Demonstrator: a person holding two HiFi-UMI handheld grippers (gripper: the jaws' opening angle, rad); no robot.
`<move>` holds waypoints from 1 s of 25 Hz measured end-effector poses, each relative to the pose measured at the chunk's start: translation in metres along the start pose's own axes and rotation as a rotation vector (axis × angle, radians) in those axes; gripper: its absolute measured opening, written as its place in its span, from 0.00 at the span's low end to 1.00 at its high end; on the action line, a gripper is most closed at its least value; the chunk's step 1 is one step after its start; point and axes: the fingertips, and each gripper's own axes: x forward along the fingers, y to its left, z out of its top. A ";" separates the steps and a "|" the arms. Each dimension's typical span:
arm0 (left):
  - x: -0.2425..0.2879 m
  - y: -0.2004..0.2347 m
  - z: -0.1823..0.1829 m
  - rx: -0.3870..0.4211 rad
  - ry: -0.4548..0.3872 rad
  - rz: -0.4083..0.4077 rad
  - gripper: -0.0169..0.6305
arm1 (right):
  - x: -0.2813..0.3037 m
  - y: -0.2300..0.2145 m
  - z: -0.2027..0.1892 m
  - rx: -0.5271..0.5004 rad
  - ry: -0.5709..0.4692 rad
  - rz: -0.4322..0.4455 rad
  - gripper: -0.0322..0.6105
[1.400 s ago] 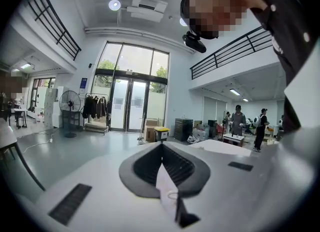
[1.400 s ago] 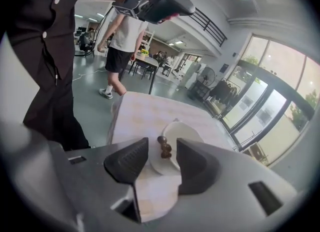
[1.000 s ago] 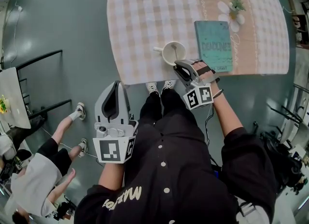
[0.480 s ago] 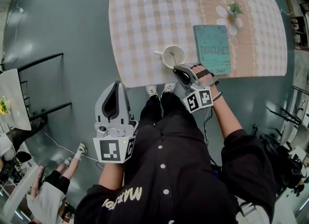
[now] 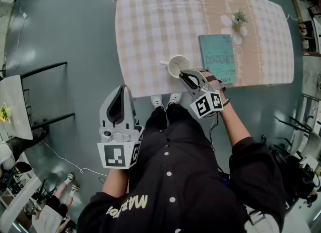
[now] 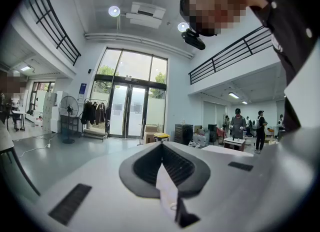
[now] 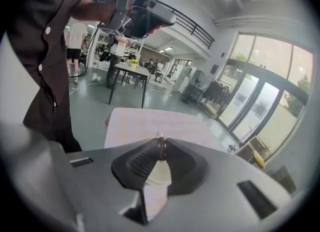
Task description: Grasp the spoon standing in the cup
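A cream cup stands near the front edge of the checked table, its handle pointing left. A thin spoon stands in it. My right gripper reaches over the cup's near rim. In the right gripper view its jaws have just been closing, and the right gripper pinches the spoon's handle at its tips, with the cup showing below through the gap. My left gripper hangs over the floor, left of the table. In the left gripper view, the left gripper is shut and holds nothing.
A teal book lies on the table right of the cup, and a small flower ornament stands behind it. A black-framed table stands at the left. A person's legs show at the bottom left.
The right gripper has risen a little over the cup's rim with its jaws drawn together. The person on the floor at the left has walked off toward the bottom edge.
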 end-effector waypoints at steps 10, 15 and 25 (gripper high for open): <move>0.008 -0.004 0.016 0.016 -0.043 -0.022 0.04 | -0.035 -0.037 0.023 0.301 -0.042 -0.061 0.13; 0.009 -0.004 0.027 0.028 -0.071 -0.033 0.04 | -0.063 -0.066 0.048 0.403 -0.106 -0.155 0.13; 0.009 0.000 0.043 0.043 -0.113 -0.036 0.04 | -0.131 -0.122 0.106 0.505 -0.254 -0.343 0.13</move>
